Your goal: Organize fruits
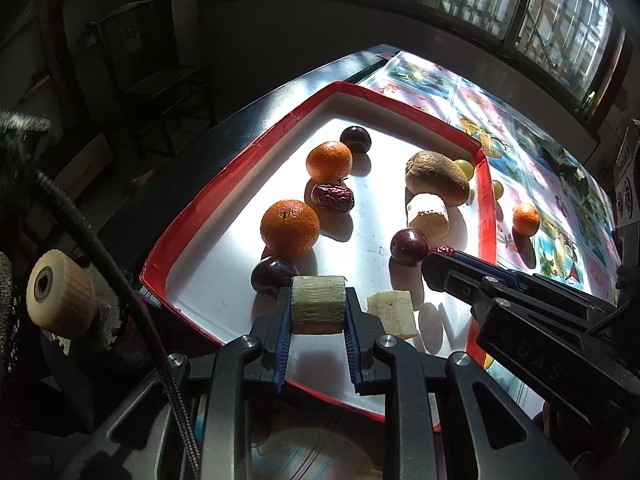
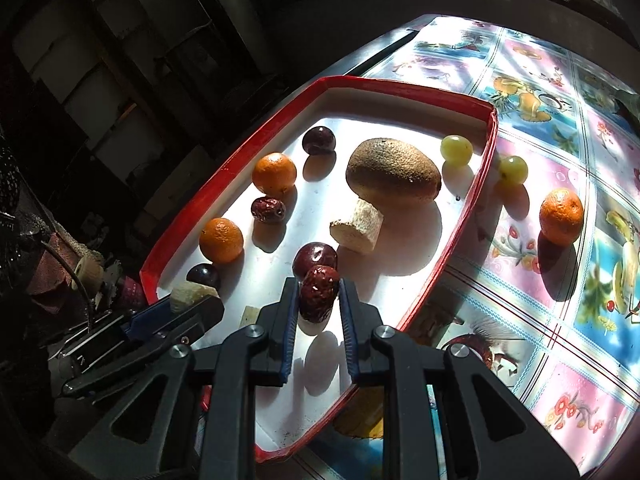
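Sunlight is flooding the bench; my left gripper (image 1: 318, 312) is pinching a stiff cane chunk (image 1: 319, 303), my right gripper (image 2: 319, 300) squeezing a soft, wrinkled date (image 2: 318, 292) mid-body.

A glossy red tray (image 2: 486, 168) is holding a rough, matt brown kiwi (image 2: 394, 171); beside it, wrinkled dates (image 2: 268, 209) are shining.

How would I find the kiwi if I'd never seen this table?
Look for the red-rimmed white tray on the flowery tablecloth. Near its far right corner lies the kiwi, with a green grape beside it. It is the biggest fruit there, the only fuzzy brown oval.
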Demonstrator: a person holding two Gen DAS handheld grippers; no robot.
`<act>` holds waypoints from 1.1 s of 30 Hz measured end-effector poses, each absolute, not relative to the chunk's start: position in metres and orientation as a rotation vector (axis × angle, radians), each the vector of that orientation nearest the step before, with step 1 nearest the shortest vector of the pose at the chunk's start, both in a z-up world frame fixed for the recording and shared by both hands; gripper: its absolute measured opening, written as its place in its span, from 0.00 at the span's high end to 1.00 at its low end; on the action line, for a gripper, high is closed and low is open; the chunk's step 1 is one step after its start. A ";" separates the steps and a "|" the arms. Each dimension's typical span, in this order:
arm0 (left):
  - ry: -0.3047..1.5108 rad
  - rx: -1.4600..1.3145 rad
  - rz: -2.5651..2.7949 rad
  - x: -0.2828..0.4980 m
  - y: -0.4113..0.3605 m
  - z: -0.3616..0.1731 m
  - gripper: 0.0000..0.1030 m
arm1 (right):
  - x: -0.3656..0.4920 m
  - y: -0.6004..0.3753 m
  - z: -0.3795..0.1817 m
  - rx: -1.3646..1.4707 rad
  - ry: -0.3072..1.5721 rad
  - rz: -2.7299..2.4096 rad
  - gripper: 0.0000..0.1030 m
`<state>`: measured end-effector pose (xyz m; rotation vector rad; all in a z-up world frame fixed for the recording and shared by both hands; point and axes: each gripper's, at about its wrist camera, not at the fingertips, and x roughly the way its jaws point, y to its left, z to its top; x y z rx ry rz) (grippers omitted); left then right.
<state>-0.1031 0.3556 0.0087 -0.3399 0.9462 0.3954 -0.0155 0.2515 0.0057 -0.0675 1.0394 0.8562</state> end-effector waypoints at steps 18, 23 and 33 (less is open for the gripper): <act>0.966 -0.307 0.375 -0.097 0.347 0.001 0.77 | -0.009 0.257 -0.001 -0.076 1.050 0.870 0.78; 0.967 -0.300 0.375 -0.098 0.346 0.001 0.75 | -0.007 0.253 -0.001 -0.070 1.055 0.873 0.78; 0.937 -0.285 0.397 -0.111 0.342 0.008 0.49 | -0.015 0.242 0.005 -0.072 1.028 0.930 0.60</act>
